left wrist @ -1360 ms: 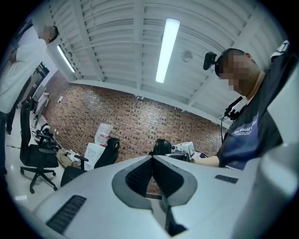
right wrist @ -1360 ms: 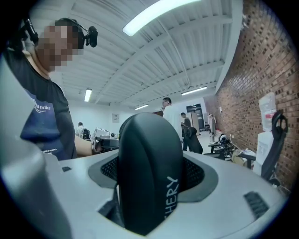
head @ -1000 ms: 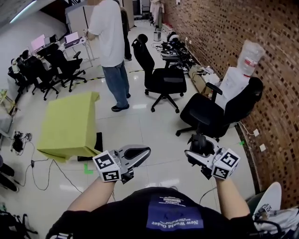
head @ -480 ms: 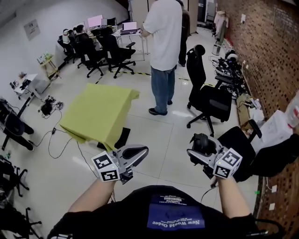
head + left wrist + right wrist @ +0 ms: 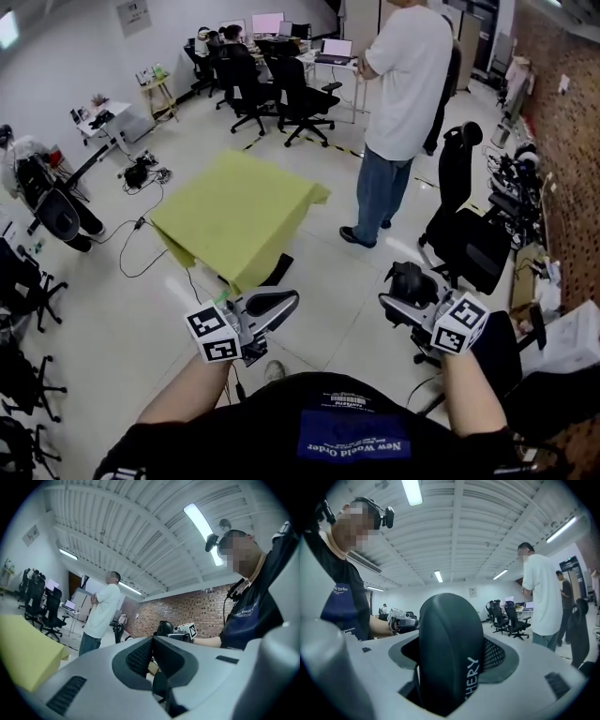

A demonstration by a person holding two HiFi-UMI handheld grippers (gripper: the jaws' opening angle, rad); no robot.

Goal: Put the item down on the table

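1. The right gripper (image 5: pixel 403 298) is held in the air in front of the person's chest, over the pale floor (image 5: pixel 141 309). Its jaws stand wide and are clamped on a dark rounded item (image 5: pixel 450 648).
2. In the right gripper view the item stands on end between the jaws. Its long axis runs in line with them, and its domed end points away from the gripper. White lettering runs lengthwise up its side.
3. In the head view the item sticks out ahead of the gripper, pointing forward and a little left, away from the person.
4. The left gripper (image 5: pixel 272 305) is level with the right and well apart from it. Its jaws are pressed together with nothing between them.
5. The table (image 5: pixel 234 211), draped in a yellow-green cloth, stands ahead and to the left, well apart from the item.
6. A person in a white shirt (image 5: pixel 403 84) stands beyond the table.
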